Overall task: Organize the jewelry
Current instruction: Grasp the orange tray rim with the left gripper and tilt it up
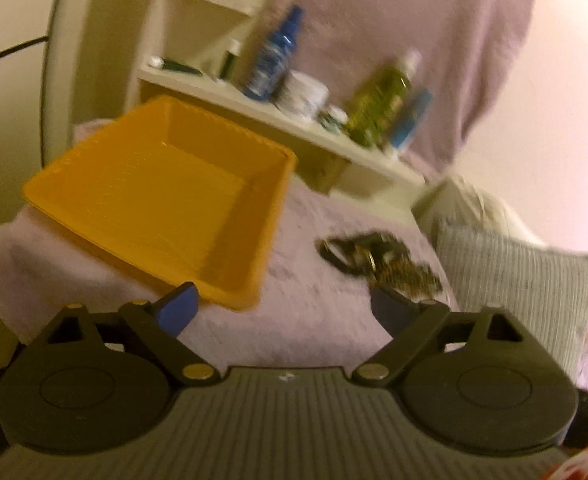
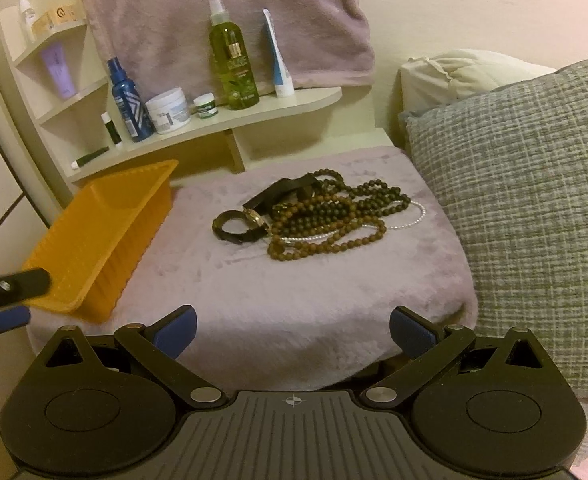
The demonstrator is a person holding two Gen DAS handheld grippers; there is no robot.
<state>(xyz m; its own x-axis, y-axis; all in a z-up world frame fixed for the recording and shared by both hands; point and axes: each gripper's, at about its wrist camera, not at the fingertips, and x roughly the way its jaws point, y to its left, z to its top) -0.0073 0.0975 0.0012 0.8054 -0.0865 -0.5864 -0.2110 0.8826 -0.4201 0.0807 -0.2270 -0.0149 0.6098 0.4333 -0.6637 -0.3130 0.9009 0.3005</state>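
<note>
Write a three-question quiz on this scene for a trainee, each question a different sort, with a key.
1. True or false: the orange tray already holds some jewelry.
2. Multiple choice: the jewelry pile lies on (A) the shelf, (B) the pink fuzzy cover, (C) the grey pillow.
3. Fill in: both the left tool and the right tool stand ____ and hold nothing.

Key: 1 false, the tray looks empty in the left wrist view; 2 B; 3 open.

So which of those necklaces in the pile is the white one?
The thin pearl strand, peeking out along the pile's right and lower edge; the other bead strings are chunkier, brown or dark.
</note>
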